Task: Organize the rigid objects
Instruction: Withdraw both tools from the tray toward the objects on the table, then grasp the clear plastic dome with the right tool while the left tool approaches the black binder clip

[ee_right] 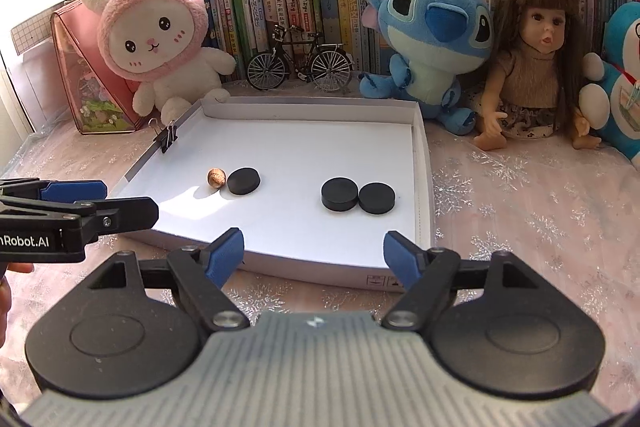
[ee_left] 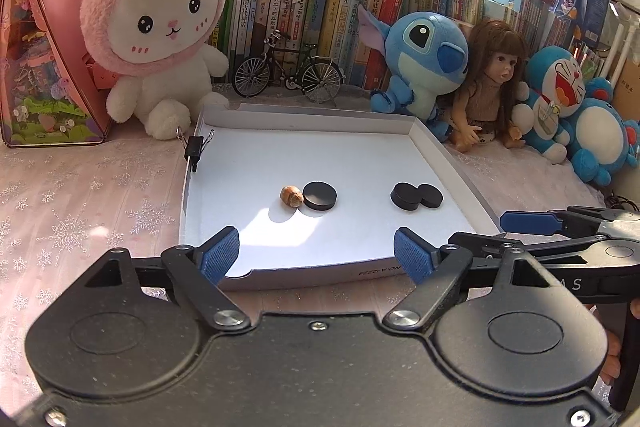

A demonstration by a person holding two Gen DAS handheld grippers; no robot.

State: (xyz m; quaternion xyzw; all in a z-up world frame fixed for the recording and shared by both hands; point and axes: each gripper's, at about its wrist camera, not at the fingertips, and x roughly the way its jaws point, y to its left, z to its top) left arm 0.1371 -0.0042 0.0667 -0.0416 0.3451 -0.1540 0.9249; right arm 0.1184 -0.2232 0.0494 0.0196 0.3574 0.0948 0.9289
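Black discs (ee_right: 358, 199) beyond gaping right tool (ee_right: 314, 253).

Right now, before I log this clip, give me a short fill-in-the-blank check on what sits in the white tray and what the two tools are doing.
1. The white tray holds ___ black discs.
2. The nut lies beside the lone black disc, on its ___ side in both views.
3. A black ___ clip is clamped on the tray's left wall.
4. The left tool and right tool are both ___, with nothing between their pads.

Missing words: three; left; binder; open
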